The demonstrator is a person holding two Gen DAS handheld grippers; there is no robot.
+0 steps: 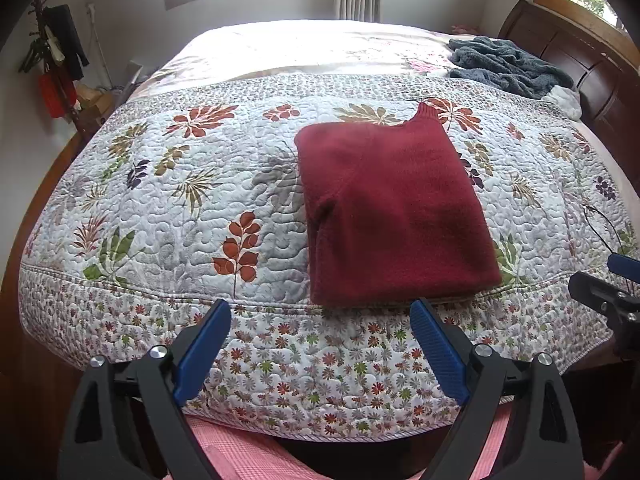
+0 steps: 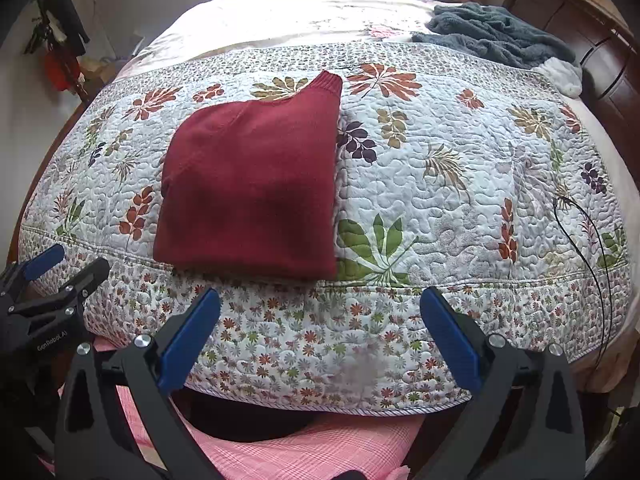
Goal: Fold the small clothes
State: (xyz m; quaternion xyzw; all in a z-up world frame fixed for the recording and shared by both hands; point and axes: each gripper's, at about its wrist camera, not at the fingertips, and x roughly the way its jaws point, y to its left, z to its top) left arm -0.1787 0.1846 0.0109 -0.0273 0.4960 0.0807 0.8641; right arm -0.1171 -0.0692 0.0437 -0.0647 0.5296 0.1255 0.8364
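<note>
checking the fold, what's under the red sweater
The sweater lies folded flat on the floral quilt. Only quilt shows around its edges; anything beneath it, tucked sleeves included, is covered.

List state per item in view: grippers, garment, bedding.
left gripper: open, empty, clear of the sweater
right gripper: open, empty, clear of the sweater
red sweater: folded into a rectangle, flat on the quilt
floral quilt: spread flat over the bed
grey blanket: crumpled by the headboard
</note>
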